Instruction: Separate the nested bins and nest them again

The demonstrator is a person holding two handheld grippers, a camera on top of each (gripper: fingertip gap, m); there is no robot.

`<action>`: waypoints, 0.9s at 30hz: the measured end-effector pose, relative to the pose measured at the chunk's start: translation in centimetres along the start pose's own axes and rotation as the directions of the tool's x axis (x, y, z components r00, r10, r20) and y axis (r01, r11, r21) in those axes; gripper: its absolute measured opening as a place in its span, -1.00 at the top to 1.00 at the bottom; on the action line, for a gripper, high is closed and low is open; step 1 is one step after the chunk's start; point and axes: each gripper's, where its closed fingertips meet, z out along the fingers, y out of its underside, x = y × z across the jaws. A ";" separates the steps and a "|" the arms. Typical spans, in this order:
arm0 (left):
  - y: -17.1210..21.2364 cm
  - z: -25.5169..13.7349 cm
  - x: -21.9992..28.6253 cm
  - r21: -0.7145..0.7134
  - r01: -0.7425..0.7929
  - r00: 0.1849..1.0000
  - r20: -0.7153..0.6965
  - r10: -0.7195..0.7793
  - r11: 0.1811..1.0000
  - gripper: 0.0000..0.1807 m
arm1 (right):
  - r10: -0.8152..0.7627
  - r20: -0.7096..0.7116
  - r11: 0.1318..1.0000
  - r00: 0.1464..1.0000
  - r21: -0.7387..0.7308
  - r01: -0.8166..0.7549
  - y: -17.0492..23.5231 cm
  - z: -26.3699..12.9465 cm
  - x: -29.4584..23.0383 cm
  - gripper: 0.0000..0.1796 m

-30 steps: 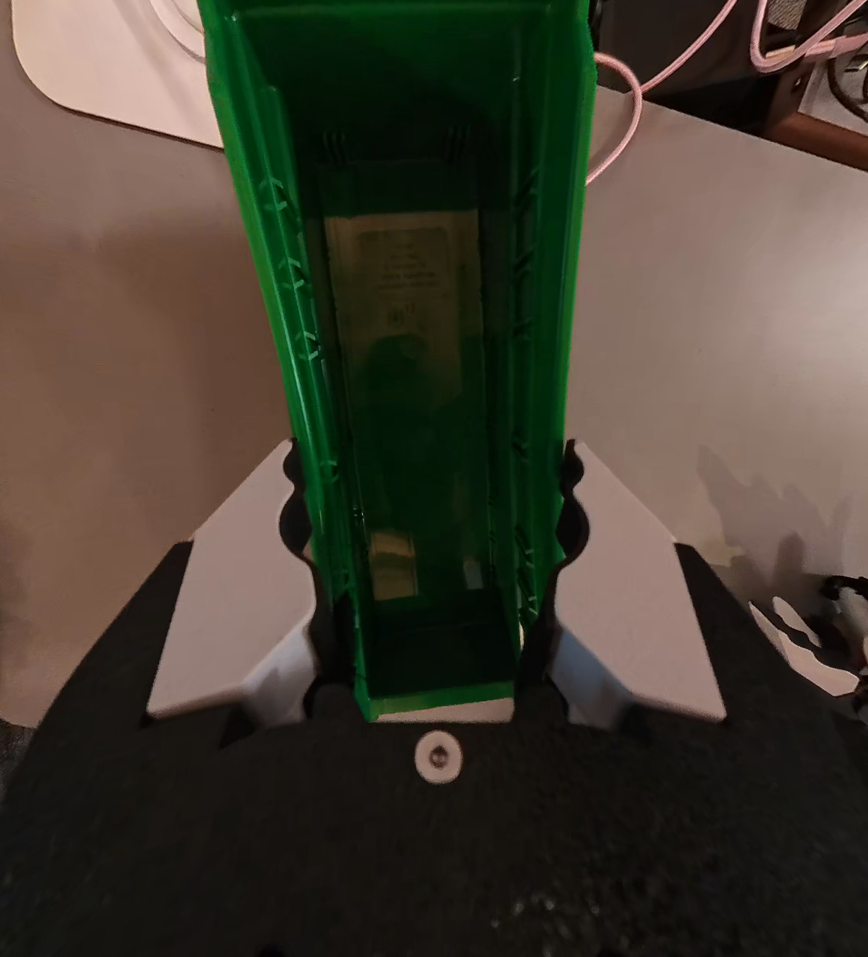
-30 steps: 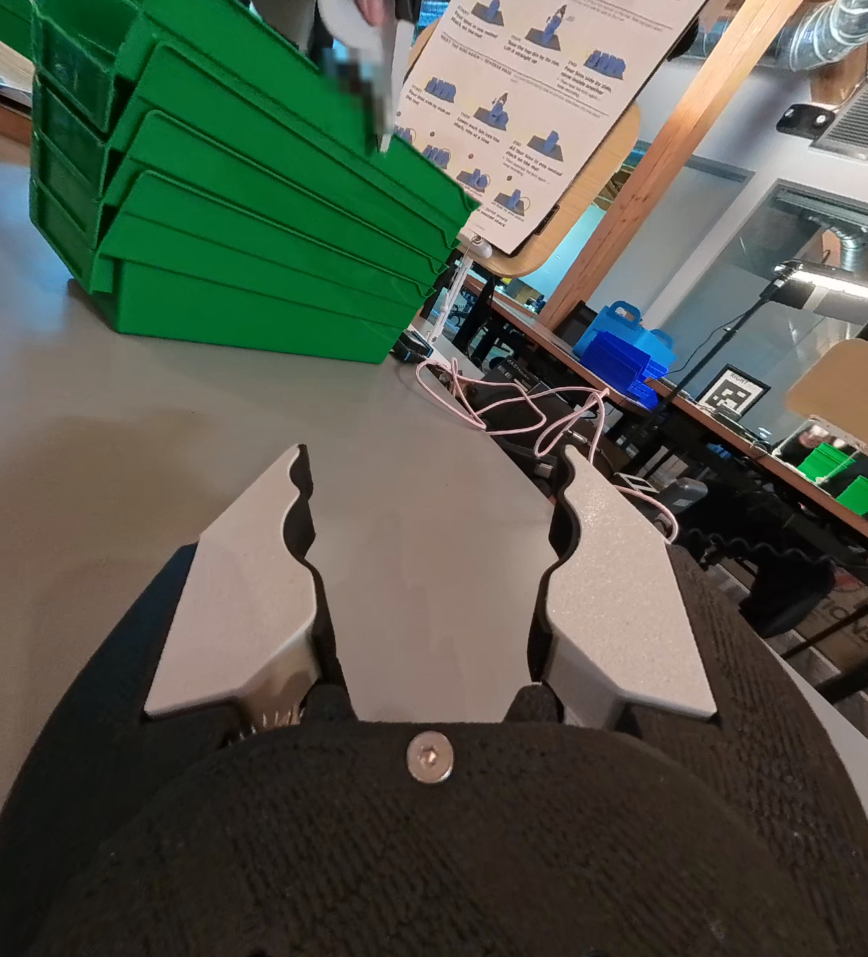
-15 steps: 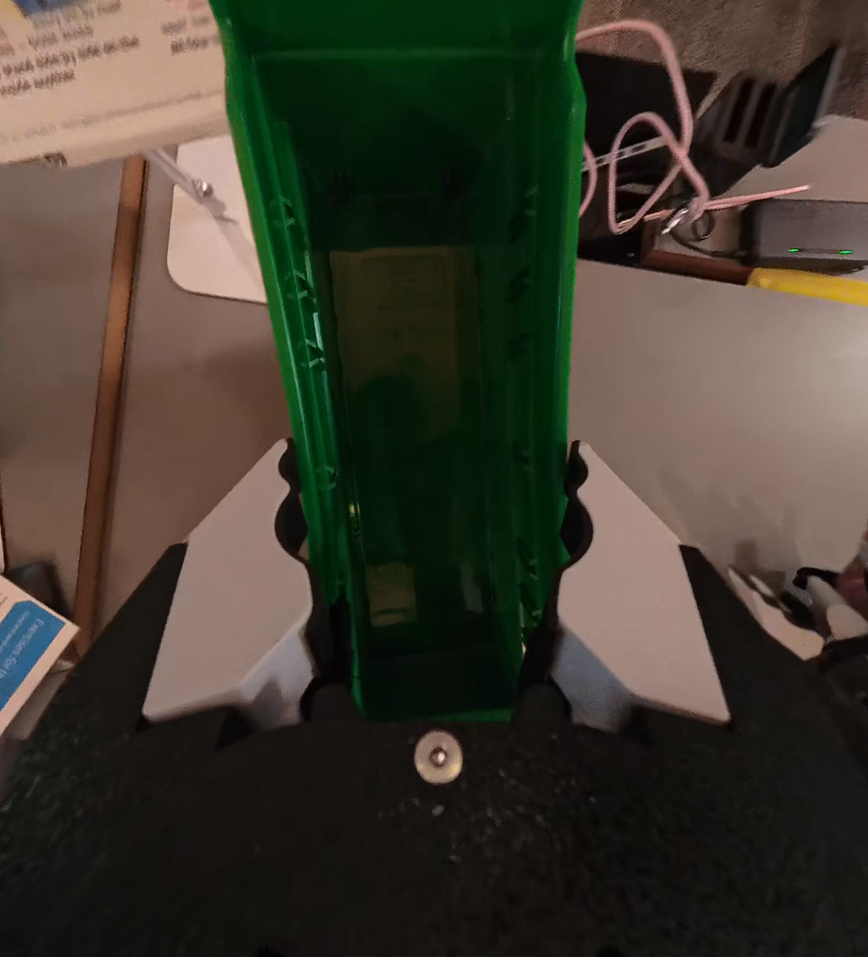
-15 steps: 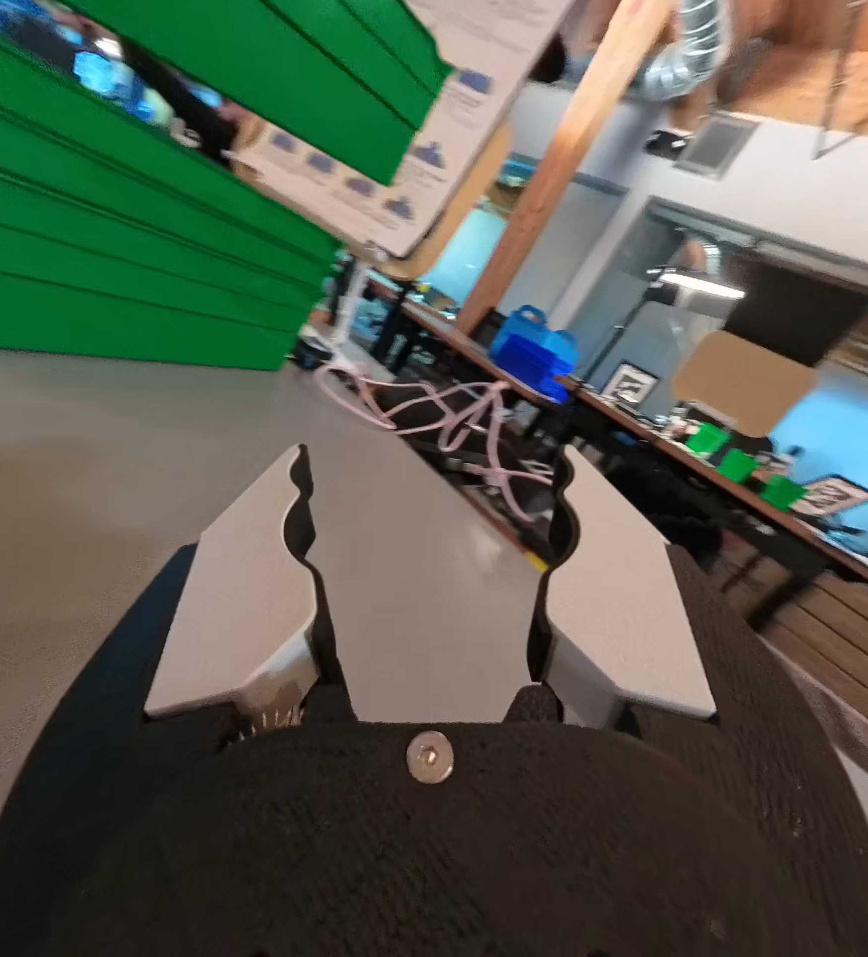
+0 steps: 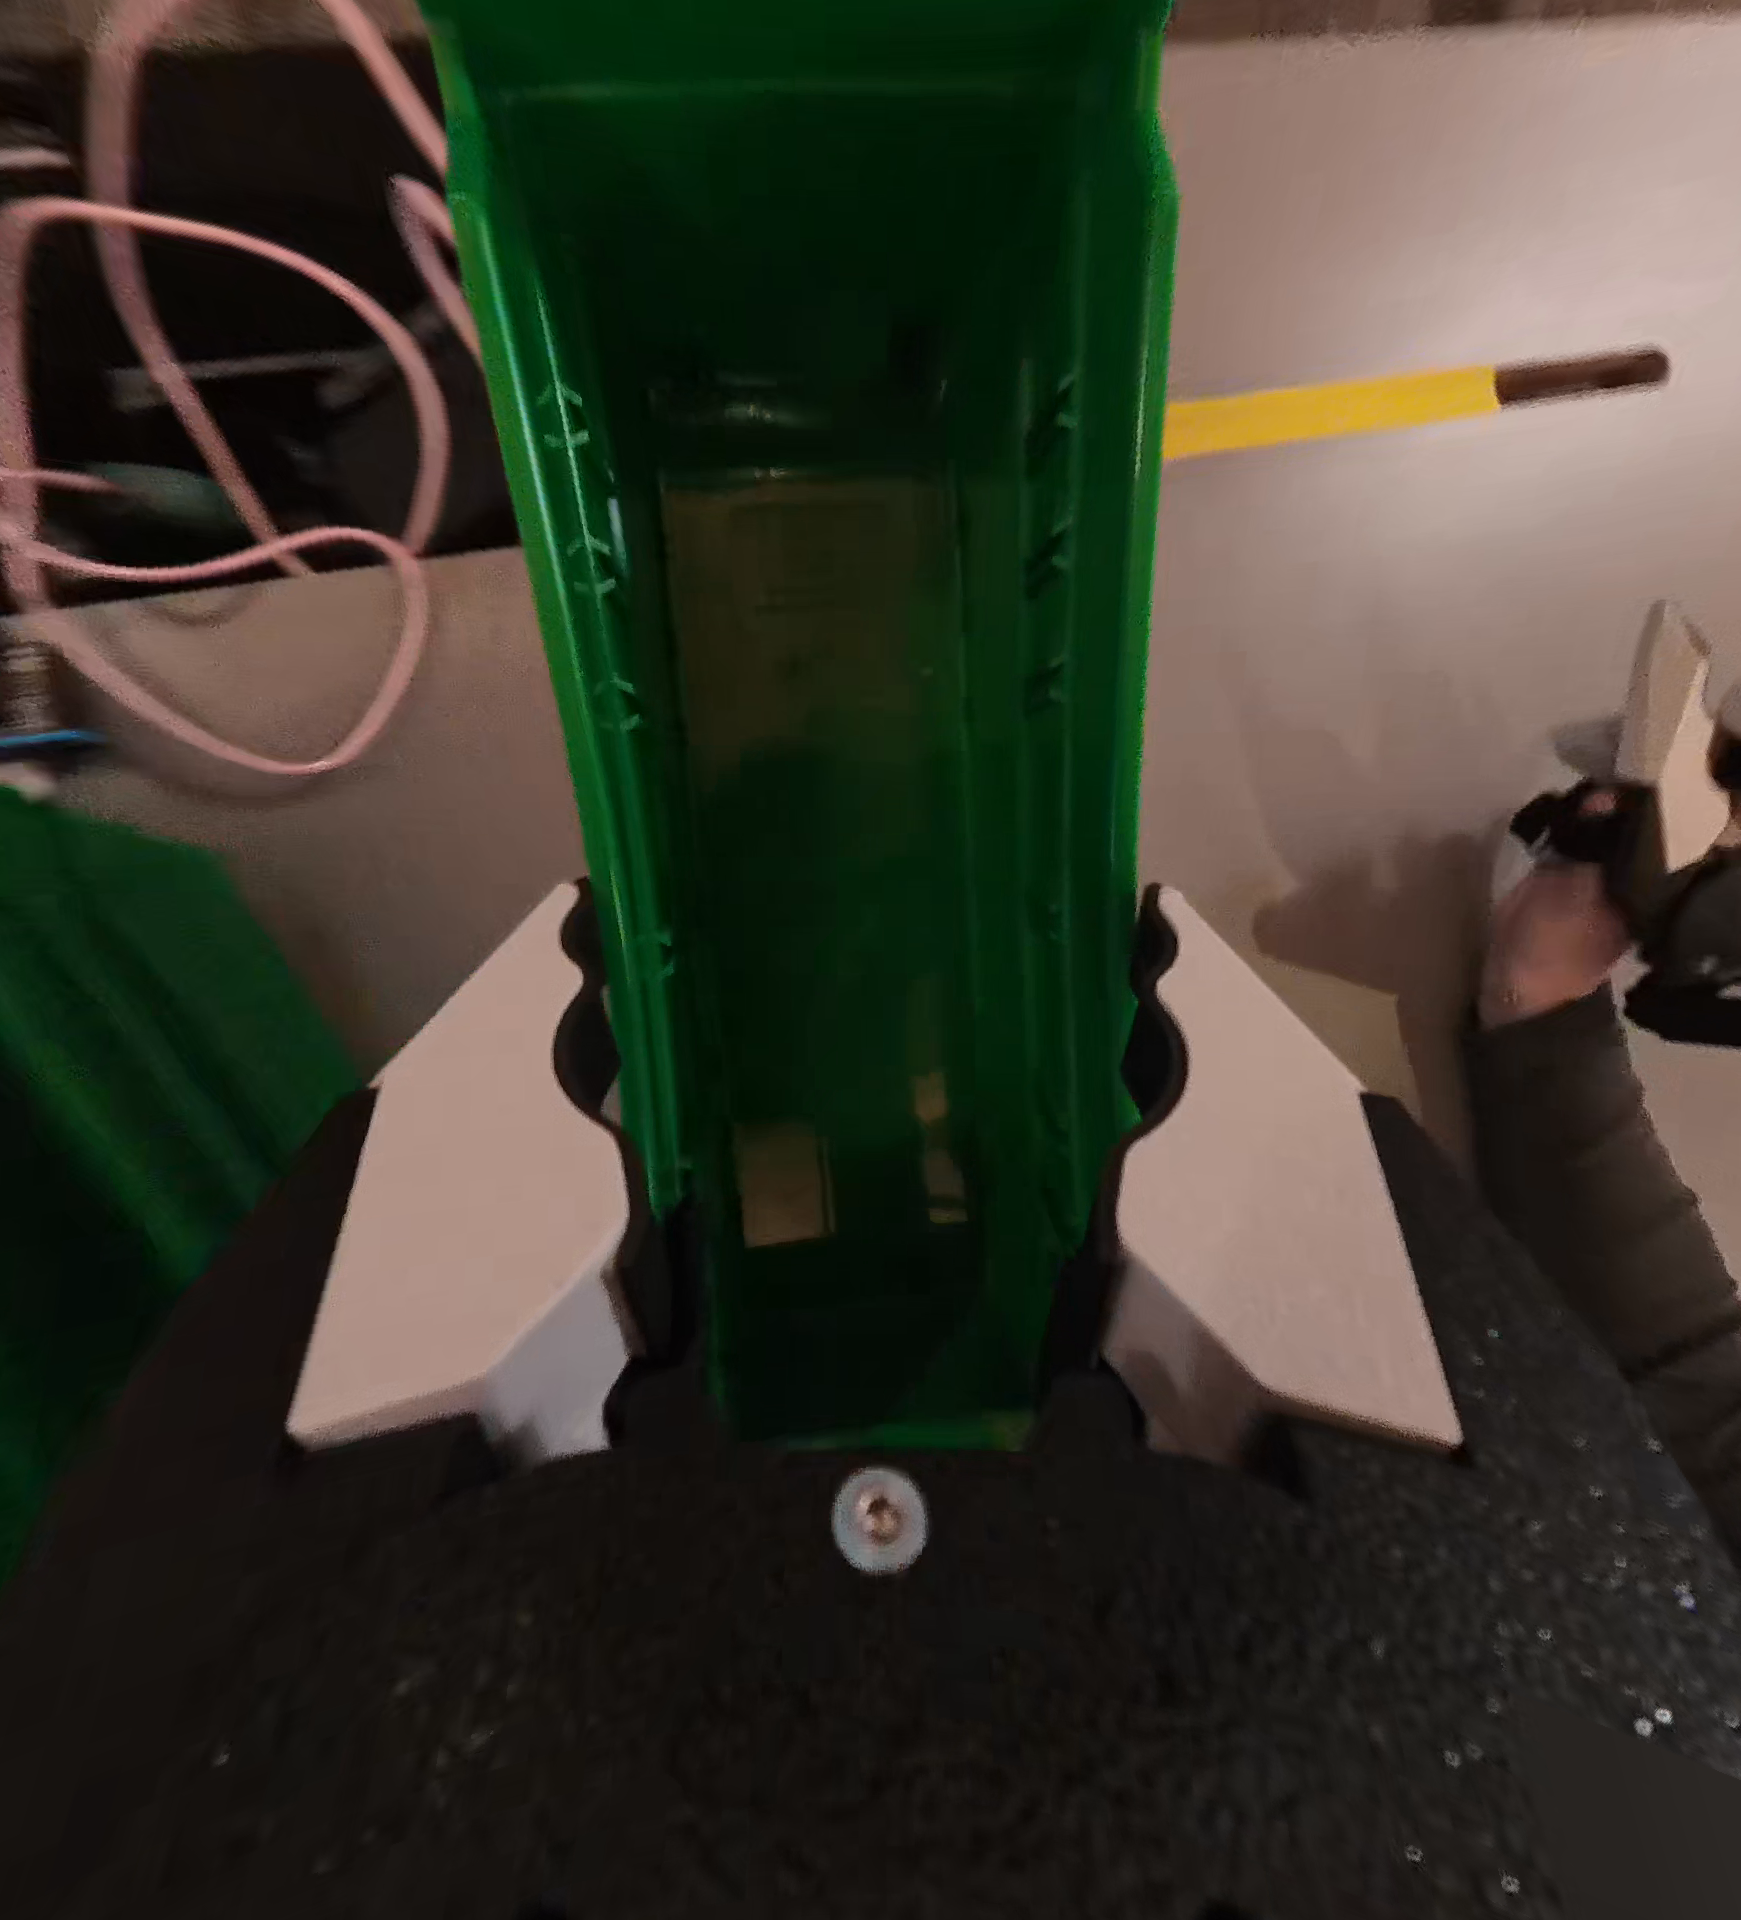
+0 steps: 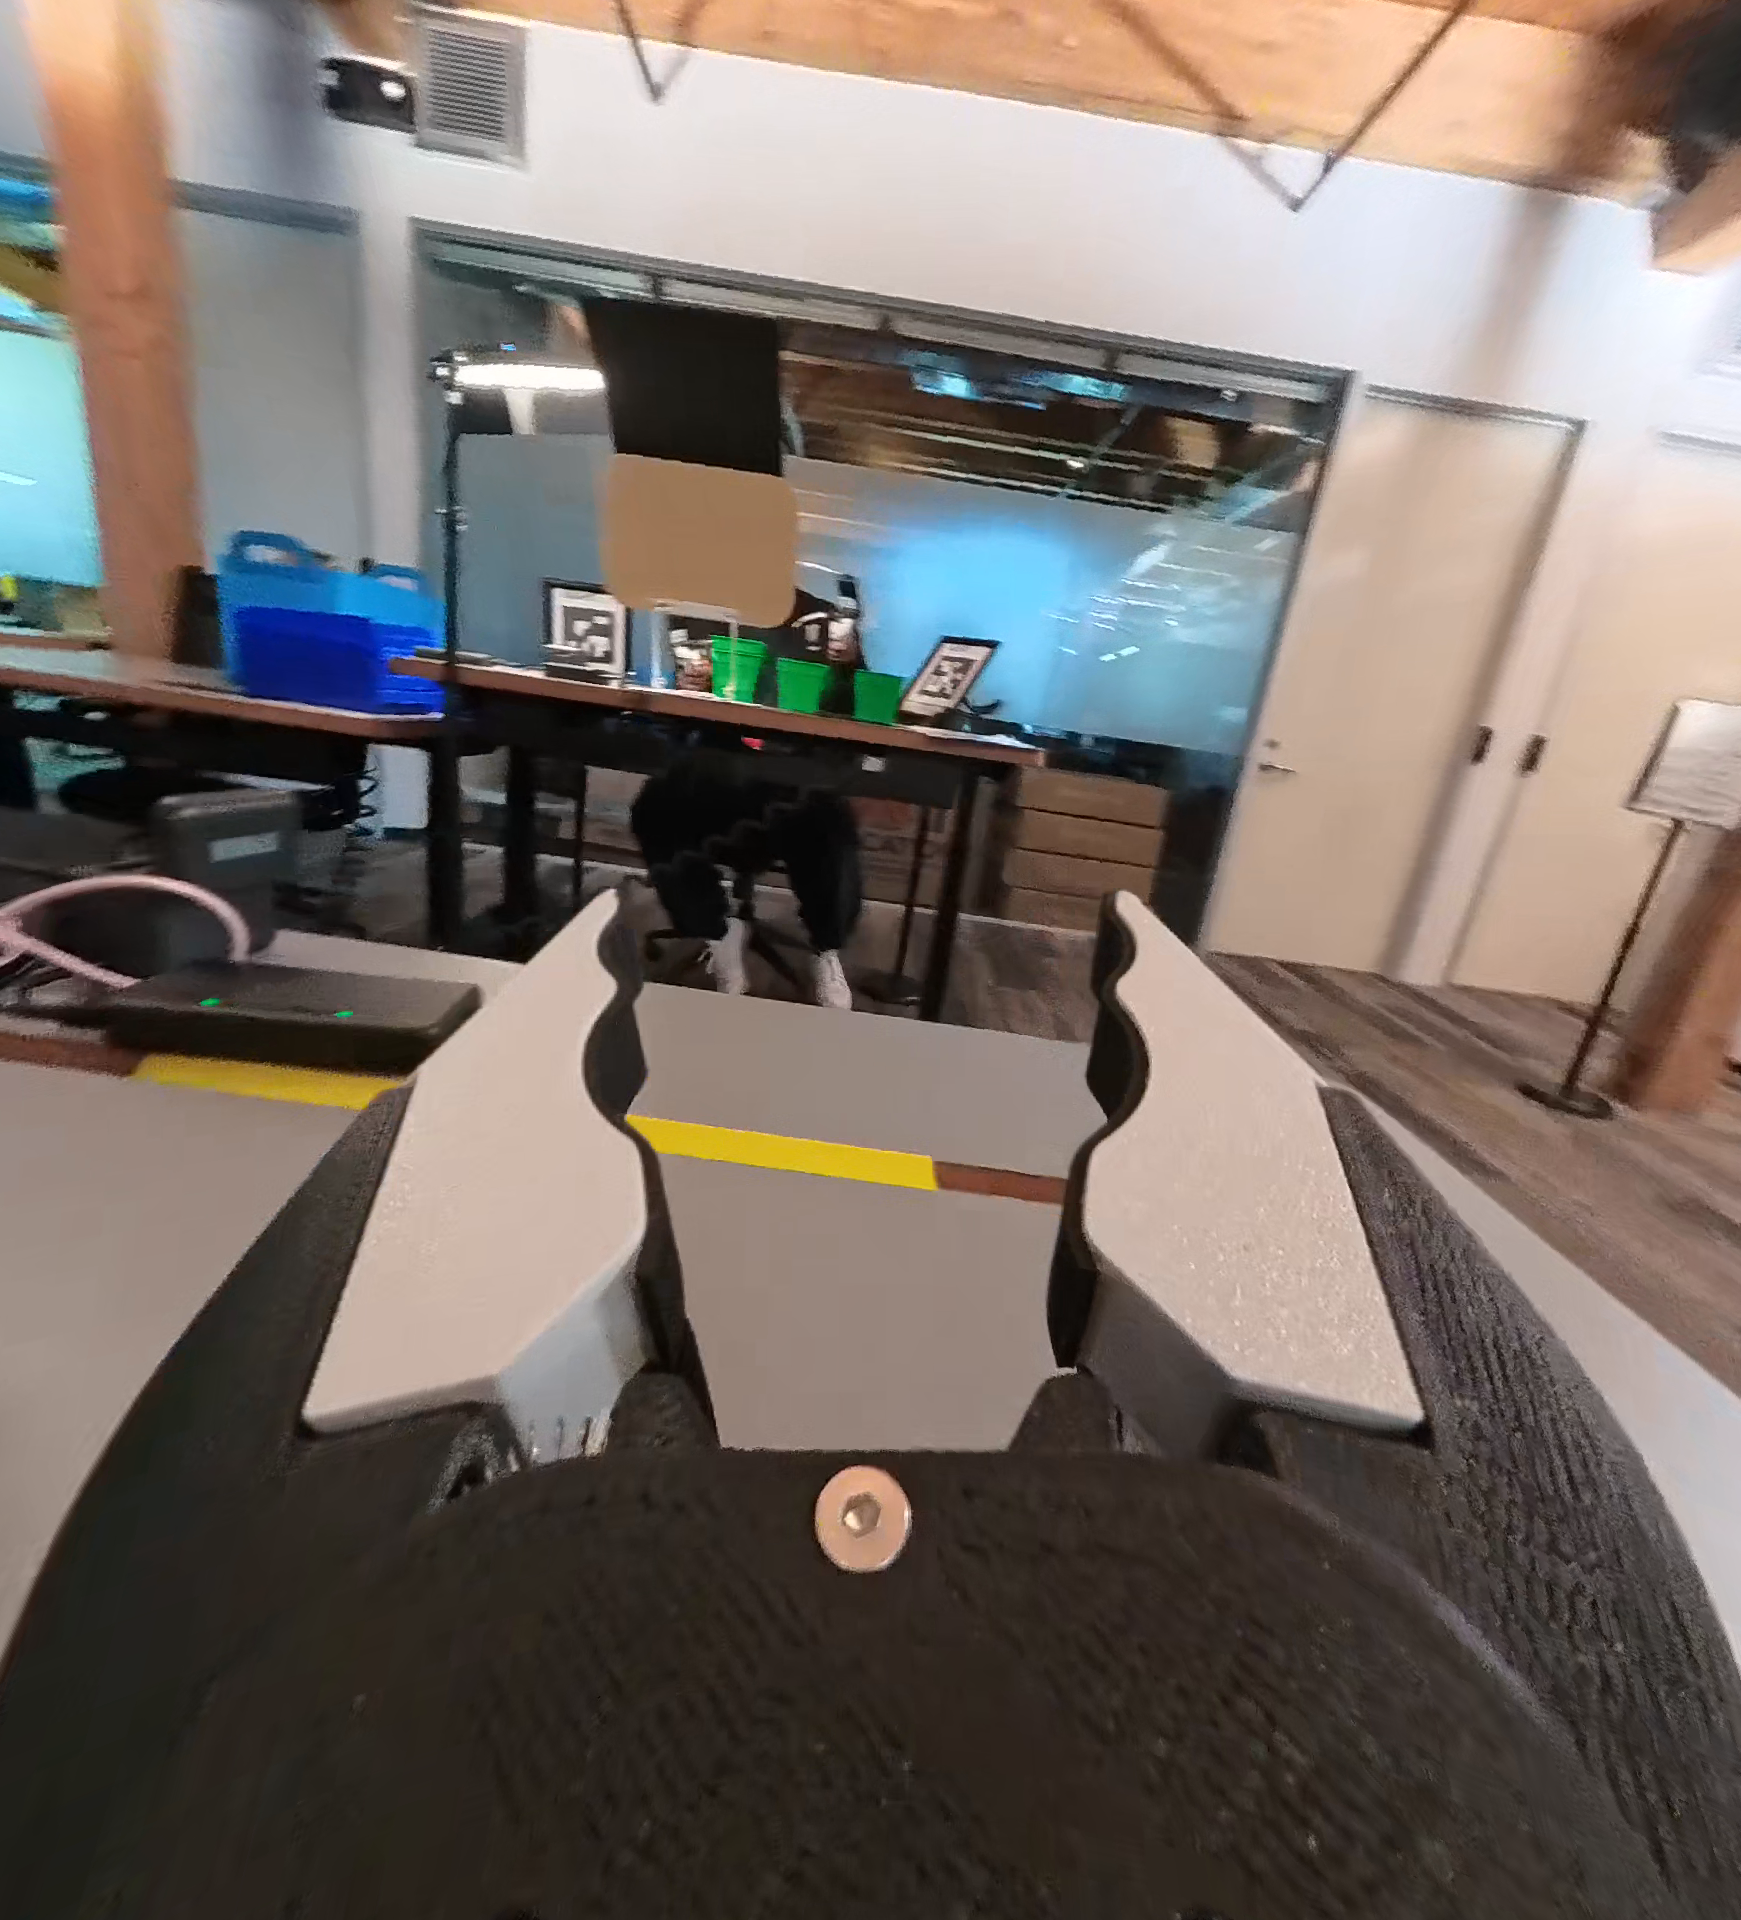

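Left wrist view, left gripper (image 5: 866, 997) clamped on a green bin (image 5: 845, 727) above the grey table (image 5: 1365, 582), right gripper (image 6: 866, 997) spread apart, holding nothing, yellow tape (image 6: 783, 1151) far ahead.

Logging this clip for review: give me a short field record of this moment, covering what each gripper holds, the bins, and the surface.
left gripper: shut on green bin, gripped across its narrow end
right gripper: open, empty, above the grey table
other bins: green stack at lower left of left wrist view, blurred
table markings: yellow tape strip
clutter: pink cable past the table edge
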 end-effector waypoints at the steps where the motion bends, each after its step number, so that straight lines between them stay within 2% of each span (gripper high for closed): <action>1: 0.4 1.6 1.4 -0.022 -0.021 0.999 -0.030 0.020 1.000 -0.11 | 0.020 -0.023 1.000 1.000 -0.008 -0.021 0.3 0.0 1.0 0.04; 5: 2.6 7.2 6.4 -0.072 -0.076 0.987 -0.144 0.065 0.994 -0.11 | 0.104 -0.062 0.993 0.993 -0.042 -0.106 1.6 0.2 2.7 0.03; 11: 6.1 12.8 11.5 -0.149 -0.162 0.973 -0.187 0.132 0.976 -0.11 | 0.102 -0.064 0.993 0.993 -0.050 -0.105 1.6 0.3 2.9 0.03; 14: 6.8 14.2 13.3 -0.166 -0.183 0.971 -0.185 0.152 0.969 -0.11 | 0.098 -0.076 0.994 0.992 -0.046 -0.101 1.5 0.3 3.5 0.02; 17: 7.0 15.2 13.8 -0.191 -0.193 0.977 -0.124 0.172 0.962 -0.10 | 0.083 -0.104 0.995 0.991 -0.038 -0.088 1.3 0.2 4.6 0.02; 20: 6.5 16.0 14.0 -0.181 -0.161 0.986 -0.068 0.151 0.970 -0.12 | 0.067 -0.139 0.997 0.988 -0.026 -0.072 0.9 0.0 6.0 0.03; 27: 6.1 16.9 16.3 -0.156 -0.099 0.994 -0.058 0.091 0.983 -0.16 | 0.100 -0.172 0.994 0.980 -0.028 -0.106 1.2 -0.1 7.5 0.02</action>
